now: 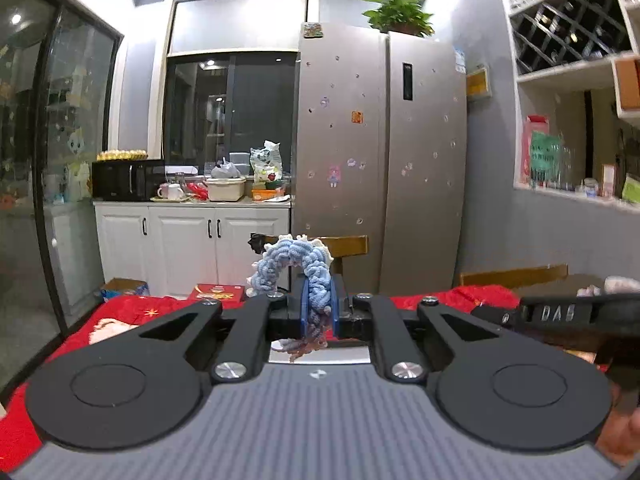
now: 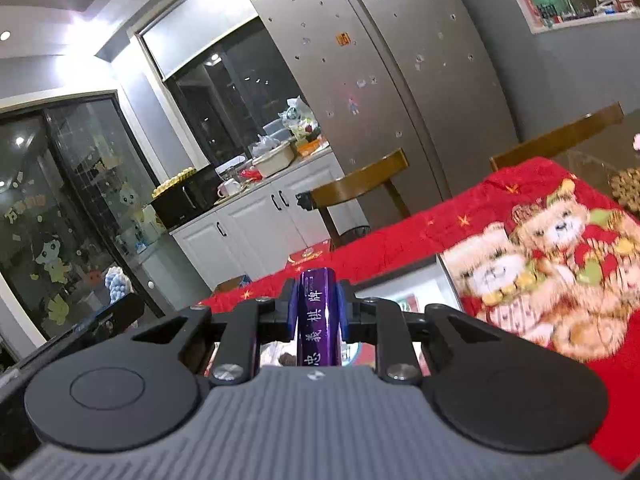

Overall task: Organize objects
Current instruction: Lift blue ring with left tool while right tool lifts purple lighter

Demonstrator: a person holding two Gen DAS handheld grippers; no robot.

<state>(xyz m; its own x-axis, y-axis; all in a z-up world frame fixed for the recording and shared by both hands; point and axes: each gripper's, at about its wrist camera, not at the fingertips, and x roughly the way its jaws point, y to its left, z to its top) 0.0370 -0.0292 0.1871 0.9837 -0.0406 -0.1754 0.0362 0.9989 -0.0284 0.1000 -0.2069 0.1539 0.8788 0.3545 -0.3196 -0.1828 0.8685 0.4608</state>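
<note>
My left gripper (image 1: 318,308) is shut on a blue and white crocheted yarn toy (image 1: 294,258), which arches up and to the left above the fingers, held above the red cloth table (image 1: 132,312). My right gripper (image 2: 318,312) is shut on a purple box with white Chinese characters (image 2: 318,320), held upright above the red teddy-bear tablecloth (image 2: 540,264). The right gripper's black body shows at the right edge of the left wrist view (image 1: 560,314). The blue toy also shows at the far left of the right wrist view (image 2: 118,286).
A silver double-door fridge (image 1: 380,152) stands behind the table, with wooden chairs (image 1: 348,246) at the far edge. White cabinets (image 1: 192,240) carry a microwave and clutter. A red box (image 1: 218,292) lies beyond the table. A clear container's rim (image 2: 400,284) lies under the right gripper.
</note>
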